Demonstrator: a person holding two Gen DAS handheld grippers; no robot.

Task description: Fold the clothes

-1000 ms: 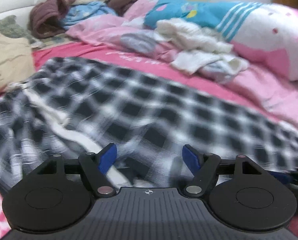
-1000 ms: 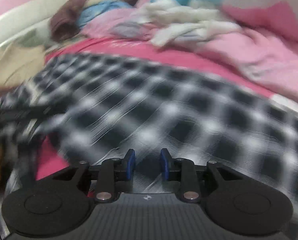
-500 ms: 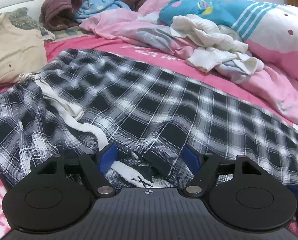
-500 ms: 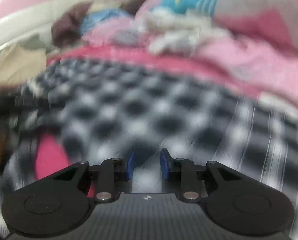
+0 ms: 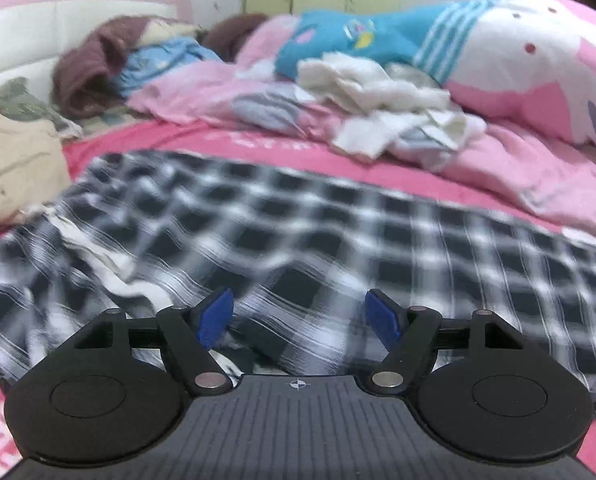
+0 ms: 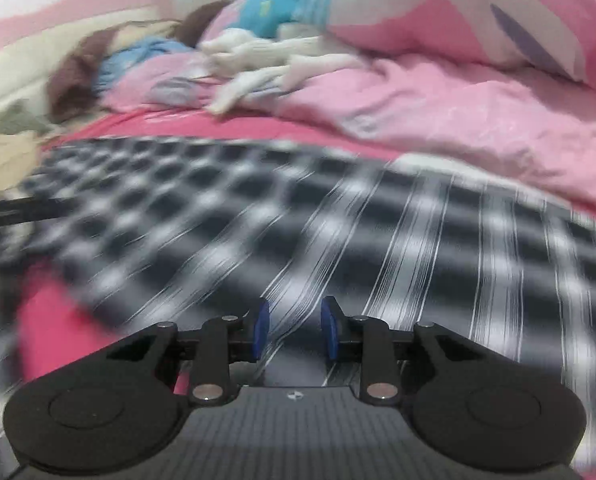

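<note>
Left gripper (image 5: 300, 314): fingers spread wide, nothing between the pads, hanging over the waistband end of the checked trousers (image 5: 338, 240). The trousers lie across the pink bed (image 5: 258, 148), filling the middle and lower frame in both views. Right gripper (image 6: 293, 332): fingers narrow and easing apart over the leg cloth; whether they pinch it I cannot tell. I would take the hem squarely and carry it across flat, avoiding bunching.

— How does the left gripper (image 5: 300, 316) stand?
— Tilted downward, its blue-padded fingers (image 5: 217, 312) spread wide apart.
— And the right gripper (image 6: 293, 330)?
— Also angled down, its fingers (image 6: 261, 328) much closer together, with a narrow gap that is widening.
</note>
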